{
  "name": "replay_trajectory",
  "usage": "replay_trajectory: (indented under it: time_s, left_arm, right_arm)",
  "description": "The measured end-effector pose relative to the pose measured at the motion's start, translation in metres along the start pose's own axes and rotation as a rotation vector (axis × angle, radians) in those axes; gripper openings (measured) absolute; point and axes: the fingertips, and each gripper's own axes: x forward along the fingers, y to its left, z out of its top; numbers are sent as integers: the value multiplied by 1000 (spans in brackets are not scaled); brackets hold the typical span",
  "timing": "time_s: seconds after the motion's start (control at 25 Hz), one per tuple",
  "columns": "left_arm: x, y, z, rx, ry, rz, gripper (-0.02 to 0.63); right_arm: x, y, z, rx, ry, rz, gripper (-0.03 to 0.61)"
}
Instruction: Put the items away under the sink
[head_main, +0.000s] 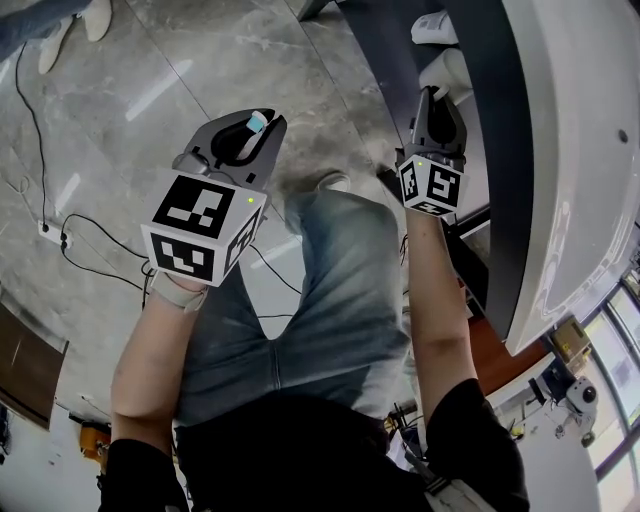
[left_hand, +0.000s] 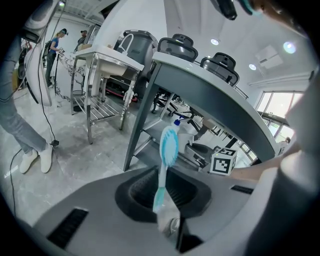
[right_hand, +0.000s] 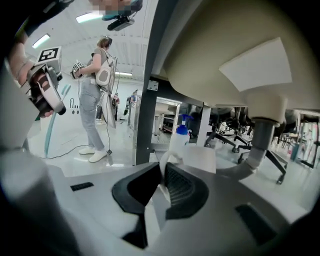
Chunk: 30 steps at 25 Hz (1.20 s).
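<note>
My left gripper (head_main: 250, 135) is out over the floor, to the left of the sink unit. It is shut on the handle of a blue and white brush (left_hand: 167, 150), whose head stands up beyond the jaws. My right gripper (head_main: 436, 105) reaches in under the grey counter (head_main: 500, 150). It is shut on the loop handle of a white jug (right_hand: 199, 159), which shows as a white shape (head_main: 447, 75) ahead of the jaws. Just behind the jug stands a white spray bottle with a blue top (right_hand: 180, 134), also visible on the shelf under the sink (left_hand: 177, 123).
The pale sink bowl (right_hand: 220, 55) and its drain pipe (right_hand: 260, 142) hang above and right of the jug. A dark counter leg (right_hand: 146, 100) stands to the left. A cable (head_main: 90, 235) lies on the floor. People stand further off (right_hand: 95, 90).
</note>
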Motion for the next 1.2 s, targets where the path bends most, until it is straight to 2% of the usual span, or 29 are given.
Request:
replay_trajectory:
  time_s: [0.28,0.48,0.92,1.0,1.08,1.2]
  left_arm:
    - [0,2,-4,-15,-1,4,54]
    - [-2,6,-7,-26,1,4,54]
    - [-10,15,-12,-45,14,3,54]
    - [-11,14,-11,-53,19,-3,54]
    - [-13,13,-8,-55,20,-10,54]
    - [-16,11,-7,-52,27,-16,54]
  right_arm:
    - [2,-1,-17,-37,25,-35,51]
    - [5,-7,-39,-43,104,-99,51]
    - [14,-5,-59,-84,218,-140,52]
    - [14,-3,-61,-79,240,-135,68]
    - [16,-1,-62,-83,255,-132,115]
    - [17,-1,-64,-89,278,-138,120]
